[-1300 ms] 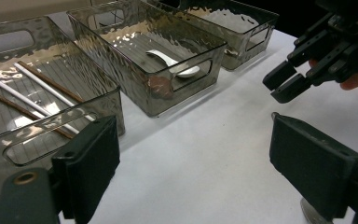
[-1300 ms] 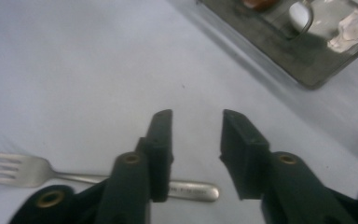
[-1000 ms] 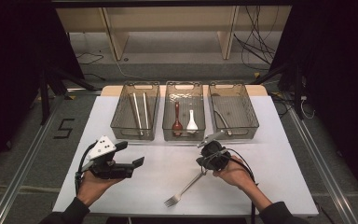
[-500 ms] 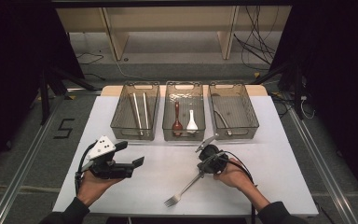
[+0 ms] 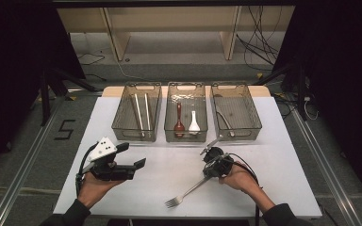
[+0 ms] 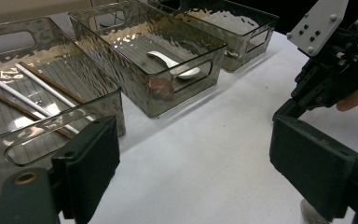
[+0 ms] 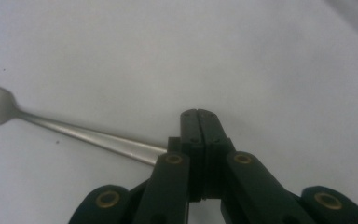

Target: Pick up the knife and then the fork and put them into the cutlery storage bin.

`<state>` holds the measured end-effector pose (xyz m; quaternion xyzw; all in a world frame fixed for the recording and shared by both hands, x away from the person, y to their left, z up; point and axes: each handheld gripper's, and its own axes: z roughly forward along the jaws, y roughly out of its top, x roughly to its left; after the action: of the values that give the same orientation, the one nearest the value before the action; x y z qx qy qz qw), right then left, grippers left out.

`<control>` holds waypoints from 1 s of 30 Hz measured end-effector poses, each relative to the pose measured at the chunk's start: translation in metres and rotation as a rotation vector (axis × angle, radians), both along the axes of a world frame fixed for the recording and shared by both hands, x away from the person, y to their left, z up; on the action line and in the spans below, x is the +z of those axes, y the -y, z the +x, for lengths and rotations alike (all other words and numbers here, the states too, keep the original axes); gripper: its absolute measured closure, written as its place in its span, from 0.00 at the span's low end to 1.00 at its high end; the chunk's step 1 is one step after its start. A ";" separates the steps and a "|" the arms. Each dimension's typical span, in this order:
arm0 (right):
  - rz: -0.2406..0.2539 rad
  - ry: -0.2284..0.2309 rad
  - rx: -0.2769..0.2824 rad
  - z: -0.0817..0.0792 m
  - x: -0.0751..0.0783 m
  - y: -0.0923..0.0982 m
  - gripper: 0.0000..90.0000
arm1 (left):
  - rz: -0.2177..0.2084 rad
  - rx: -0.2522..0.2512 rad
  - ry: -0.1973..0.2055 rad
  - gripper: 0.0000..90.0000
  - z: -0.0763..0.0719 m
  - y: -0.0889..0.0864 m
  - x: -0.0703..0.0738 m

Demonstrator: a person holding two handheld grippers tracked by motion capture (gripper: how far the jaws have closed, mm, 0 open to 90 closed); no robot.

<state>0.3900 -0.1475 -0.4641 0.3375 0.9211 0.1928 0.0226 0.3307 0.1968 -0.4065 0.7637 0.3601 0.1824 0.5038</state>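
Two grippers over the white table (image 5: 283, 155), w/ three clear bins along its far side; using the middle bin (image 5: 185, 136) as landmark. Right gripper (image 5: 207, 176) sits near-right of the middle bin, pointing down at the tabletop, jaws pressed together. Right gripper view: fork (image 7: 88, 135) handle runs up to the left side of the closed jaws and ends behind them; can't tell if it's pinched or just lying beside. Fork (image 5: 188, 190) lies on the table nearer the person than the middle bin, tines toward the person's edge, handle end at the right gripper. Left gripper (image 5: 134, 165) is near-left of the middle bin, held level in the hand, jaws wide apart w/ nothing between; left gripper view shows bare table between its pads. Middle bin holds a dark red spoon (image 5: 179, 123) and a white spoon (image 5: 194, 123); bin to its left (image 5: 136, 134) holds chopsticks (image 5: 140, 110); bin to its right (image 5: 238, 134) has a metal utensil (image 5: 224, 120), type unclear.
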 end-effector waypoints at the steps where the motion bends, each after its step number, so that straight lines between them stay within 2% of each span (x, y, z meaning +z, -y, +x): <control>1: -0.008 -0.005 -0.001 -0.002 0.000 0.001 1.00 | 0.000 0.000 0.000 0.17 0.000 0.000 0.000; 4: -0.046 -0.011 0.011 -0.008 0.002 0.001 1.00 | 0.005 -0.004 0.002 0.17 0.000 0.000 0.000; 11: -0.099 -0.038 0.050 -0.024 0.005 0.003 1.00 | 0.006 -0.003 0.001 0.17 0.000 0.000 0.001; 14: -0.107 -0.064 0.065 -0.032 0.005 0.005 1.00 | 0.004 -0.003 -0.001 0.17 0.000 0.001 0.000; 18: -0.119 -0.077 0.088 -0.042 0.006 0.006 1.00 | 0.005 -0.002 0.000 0.17 -0.001 0.001 0.000; 20: -0.127 -0.071 0.099 -0.044 0.006 0.006 1.00 | 0.006 -0.002 0.002 0.17 0.000 0.001 0.000; 22: -0.132 -0.045 0.119 -0.047 0.007 0.004 0.99 | 0.003 -0.002 0.001 0.17 0.000 0.002 0.001; 26: -0.089 -0.027 0.194 -0.051 0.013 -0.005 0.72 | 0.005 -0.001 0.001 0.17 0.000 0.001 0.000; 27: -0.080 -0.029 0.211 -0.053 0.013 -0.009 0.69 | 0.004 -0.001 0.001 0.17 0.000 0.001 0.000; 29: -0.092 -0.035 0.263 -0.056 0.011 -0.017 0.63 | 0.006 -0.003 0.002 0.17 0.000 0.001 0.000; 30: -0.096 -0.043 0.266 -0.057 0.010 -0.020 0.59 | 0.005 -0.002 0.000 0.17 -0.001 0.001 0.000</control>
<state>0.3329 -0.1274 -0.4539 0.2149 0.9661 0.1426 -0.0069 0.3302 0.1955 -0.4063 0.7654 0.3587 0.1830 0.5020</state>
